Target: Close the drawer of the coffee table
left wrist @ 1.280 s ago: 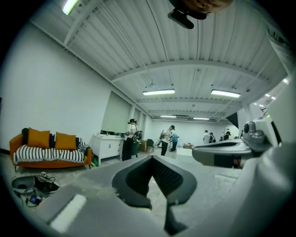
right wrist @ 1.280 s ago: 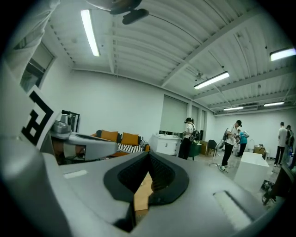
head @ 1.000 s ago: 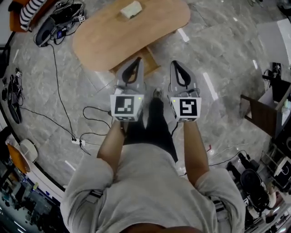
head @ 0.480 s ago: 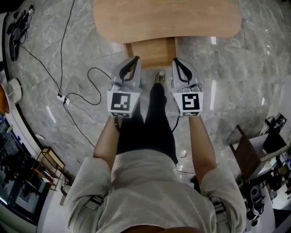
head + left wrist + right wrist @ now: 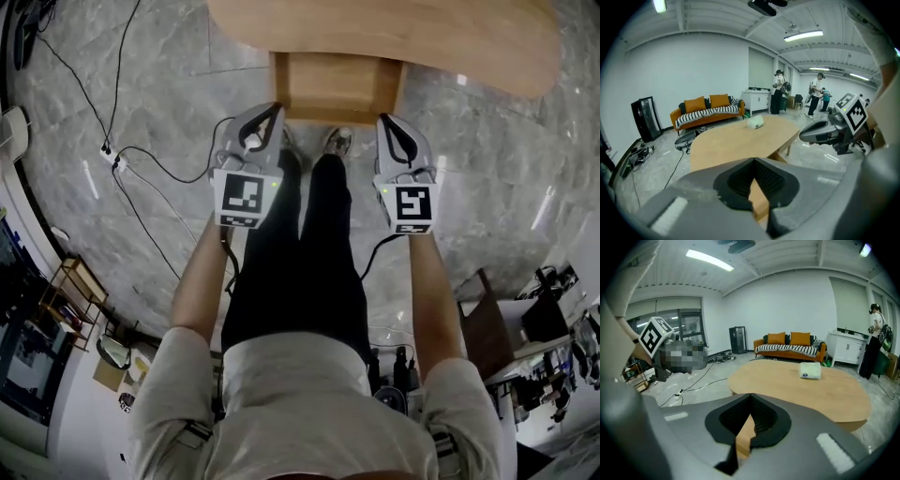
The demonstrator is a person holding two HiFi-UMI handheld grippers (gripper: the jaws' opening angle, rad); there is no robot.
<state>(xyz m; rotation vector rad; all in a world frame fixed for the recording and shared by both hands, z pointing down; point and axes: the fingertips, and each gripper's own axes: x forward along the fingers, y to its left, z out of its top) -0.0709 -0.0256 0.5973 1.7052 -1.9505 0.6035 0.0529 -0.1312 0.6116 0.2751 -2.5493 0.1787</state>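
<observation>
**Both jaws shut and empty, flanking the open drawer**

The left gripper (image 5: 270, 112) has its jaws pressed together with nothing between them, and the right gripper (image 5: 387, 121) is the same. In the head view the drawer (image 5: 337, 86) stands pulled out from under the wooden counter (image 5: 450, 37). The left jaws point at the drawer's left front corner and the right jaws at its right front corner. Whether either pair touches the drawer front cannot be told. A small white box (image 5: 809, 370) lies on the counter, well beyond the jaws.
</observation>
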